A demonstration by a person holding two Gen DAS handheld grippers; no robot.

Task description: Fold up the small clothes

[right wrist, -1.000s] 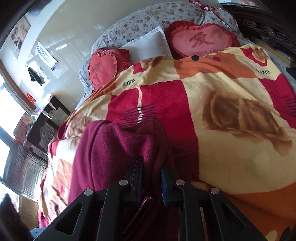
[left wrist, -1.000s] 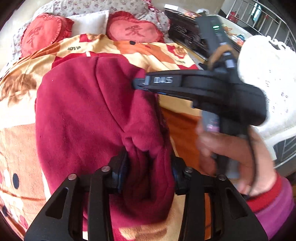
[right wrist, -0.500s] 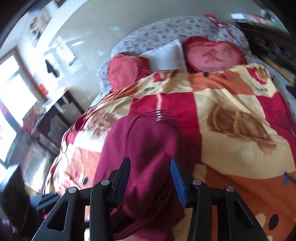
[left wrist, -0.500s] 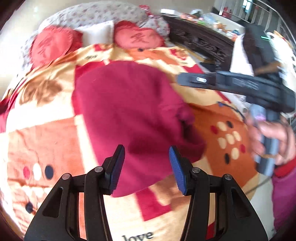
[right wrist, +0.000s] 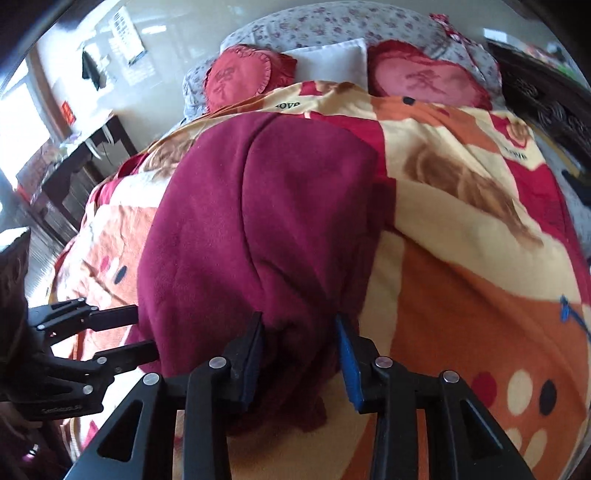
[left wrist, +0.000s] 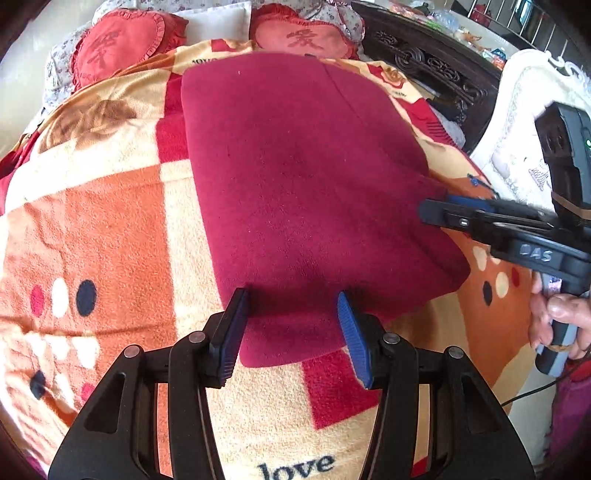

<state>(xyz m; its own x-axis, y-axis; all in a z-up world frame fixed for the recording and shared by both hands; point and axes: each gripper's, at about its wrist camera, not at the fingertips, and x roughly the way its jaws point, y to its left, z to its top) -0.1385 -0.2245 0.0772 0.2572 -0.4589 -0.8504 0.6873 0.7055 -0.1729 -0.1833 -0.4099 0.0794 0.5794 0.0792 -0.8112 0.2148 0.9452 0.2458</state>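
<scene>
A dark red fleece garment [left wrist: 303, 173] lies folded and flat on the patterned blanket [left wrist: 110, 229]; it also shows in the right wrist view [right wrist: 258, 221]. My left gripper [left wrist: 291, 325] is open, its fingers astride the garment's near edge, holding nothing. My right gripper [right wrist: 299, 350] is open over the garment's near right edge, with cloth between the fingers but not pinched. The right gripper shows from the side in the left wrist view [left wrist: 458, 214], and the left gripper in the right wrist view [right wrist: 122, 332].
Two red heart cushions [left wrist: 118, 44] [left wrist: 303, 37] and a white pillow [left wrist: 214, 16] lie at the bed's head. A dark carved cabinet [left wrist: 424, 62] and a white chair [left wrist: 524, 122] stand on the right. A dark desk [right wrist: 74, 162] stands on the left.
Both grippers were shut on the red garment, holding it bunched. They opened and let it go; it now lies spread flat, and both grippers have drawn back to its near edge.
</scene>
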